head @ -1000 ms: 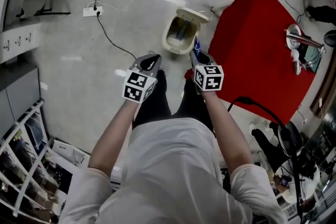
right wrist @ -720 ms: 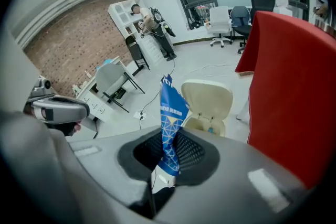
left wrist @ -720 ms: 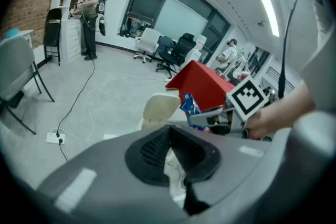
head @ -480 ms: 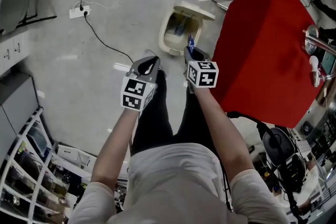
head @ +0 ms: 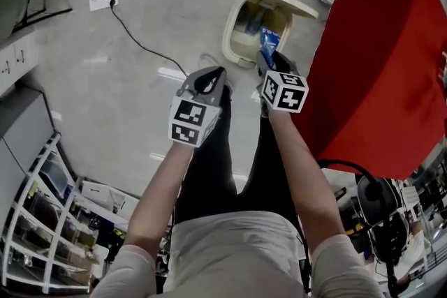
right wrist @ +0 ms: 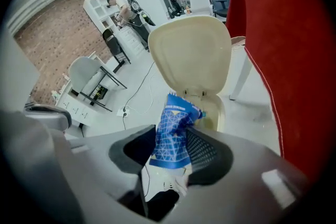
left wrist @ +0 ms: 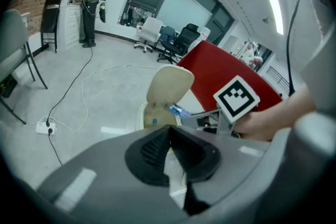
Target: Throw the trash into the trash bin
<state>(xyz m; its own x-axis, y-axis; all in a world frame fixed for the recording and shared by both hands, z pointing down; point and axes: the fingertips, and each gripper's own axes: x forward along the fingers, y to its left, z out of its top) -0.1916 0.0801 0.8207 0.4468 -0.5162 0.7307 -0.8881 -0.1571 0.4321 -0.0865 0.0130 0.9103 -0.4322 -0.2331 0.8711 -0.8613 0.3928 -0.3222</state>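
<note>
The red-draped table (head: 380, 59) is filling the right side of the head view. Just to its left, at upper centre, the cream trash bin (head: 232, 45) is standing on the grey floor (head: 140, 101) with its lid (head: 288, 1) tipped back and its mouth wide open. The person is leaning over it, both arms reaching down.

The left gripper (head: 209, 82) is hanging at centre frame, near the bin's lower-left side. Its jaws are pressed together with nothing between them, so it's taking no part here.

All the action is on the right gripper (head: 268, 61), poised at the bin's lower-right rim. Its jaws have just been opening and are standing spread. The blue snack wrapper (right wrist: 173, 134) is sitting between them, leaning on one pad with a clear gap to the other, so nothing is pinching it. It's lining up with the bin mouth but isn't inside yet.

This is looking like the release step, with the task nearly done. The next move is probably calling for a small shake or tilt, so the wrapper slides off the pad into the bin rather than onto the floor.
</note>
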